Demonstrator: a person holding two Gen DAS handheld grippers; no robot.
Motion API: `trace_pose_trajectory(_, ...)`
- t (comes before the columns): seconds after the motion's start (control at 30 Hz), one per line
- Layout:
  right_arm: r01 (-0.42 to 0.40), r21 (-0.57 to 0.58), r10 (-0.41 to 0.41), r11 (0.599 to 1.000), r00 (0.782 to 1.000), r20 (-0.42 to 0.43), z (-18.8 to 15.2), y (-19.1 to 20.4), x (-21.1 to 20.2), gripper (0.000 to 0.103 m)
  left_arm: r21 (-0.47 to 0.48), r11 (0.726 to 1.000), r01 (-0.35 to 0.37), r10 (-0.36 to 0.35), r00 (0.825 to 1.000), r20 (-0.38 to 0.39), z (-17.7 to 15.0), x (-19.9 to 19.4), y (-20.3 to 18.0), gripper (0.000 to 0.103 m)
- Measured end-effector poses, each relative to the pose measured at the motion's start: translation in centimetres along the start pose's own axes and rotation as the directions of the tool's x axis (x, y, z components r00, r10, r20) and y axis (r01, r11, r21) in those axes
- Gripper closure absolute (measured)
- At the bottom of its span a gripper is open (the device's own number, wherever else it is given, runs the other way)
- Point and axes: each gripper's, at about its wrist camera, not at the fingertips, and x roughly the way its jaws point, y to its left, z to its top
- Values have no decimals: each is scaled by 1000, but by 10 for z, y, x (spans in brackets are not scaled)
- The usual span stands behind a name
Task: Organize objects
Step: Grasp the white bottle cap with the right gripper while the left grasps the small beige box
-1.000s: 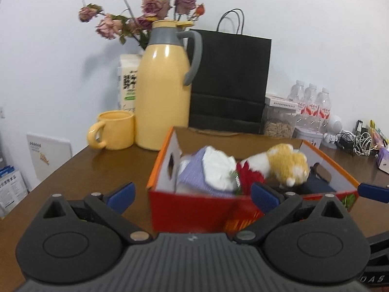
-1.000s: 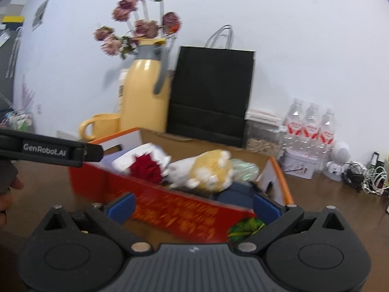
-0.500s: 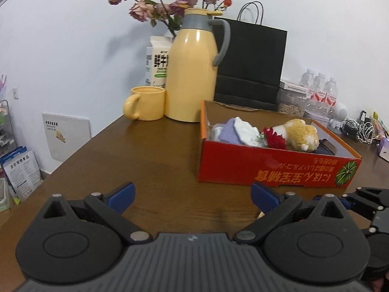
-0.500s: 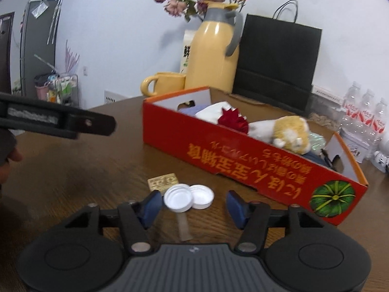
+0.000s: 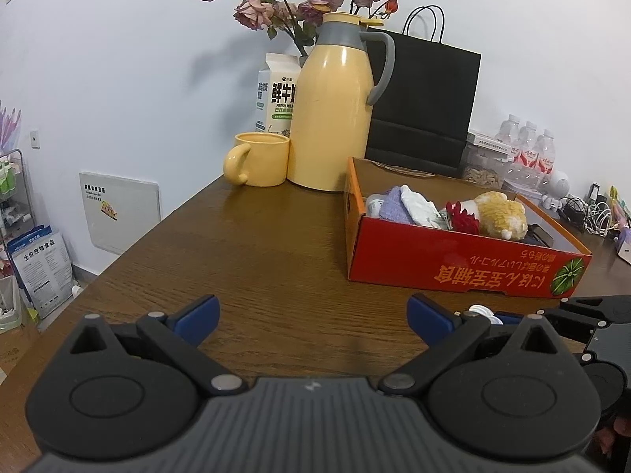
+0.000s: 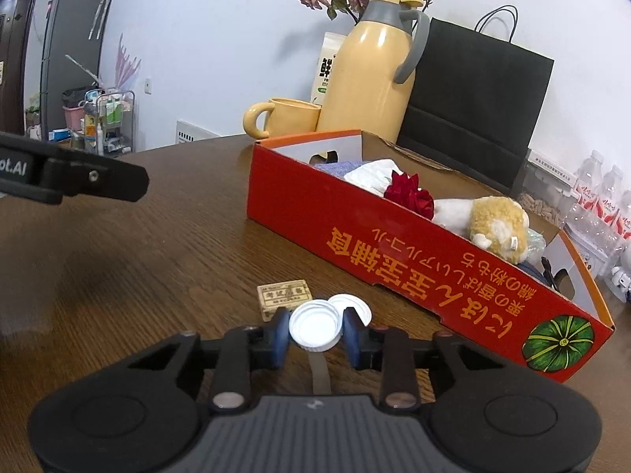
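A red cardboard box stands on the brown table and holds cloths, a red flower and a plush toy; it also shows in the left wrist view. My right gripper is shut on a white bottle cap in front of the box. A second white cap and a small tan box lie just beyond. My left gripper is open and empty over bare table, left of the right gripper.
A yellow thermos jug, yellow mug, milk carton and black paper bag stand behind the box. Water bottles and cables are at the far right. The table's left edge drops to the floor.
Both grippers pulled back from the box toward the table's front. My right gripper lowered over the white caps and closed on one. The left stayed open.
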Motion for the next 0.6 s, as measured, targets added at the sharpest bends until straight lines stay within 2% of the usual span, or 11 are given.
trace_pose_trajectory(0.1,4,9,-4,1000,1000,16,0,-2,-3,75,5,1000,3,-3,1000,-2,0,0,-2,0)
trace_pose_trajectory(0.2,11,59,-15,998,997,73,-1,-10,-10,75,18,1000,8,-8,1000,-14,0,3,-9,0)
trace_pose_trajectory(0.37,53,180,-76,982,990,122,-7,-37,-24,75,66,997,31,-27,998,-57,-2,17,-31,0)
trace_pose_trajectory(0.6,114,274,-158,955,977,141,-20,-73,-38,75,147,985,86,-69,991,-117,-3,41,-71,0)
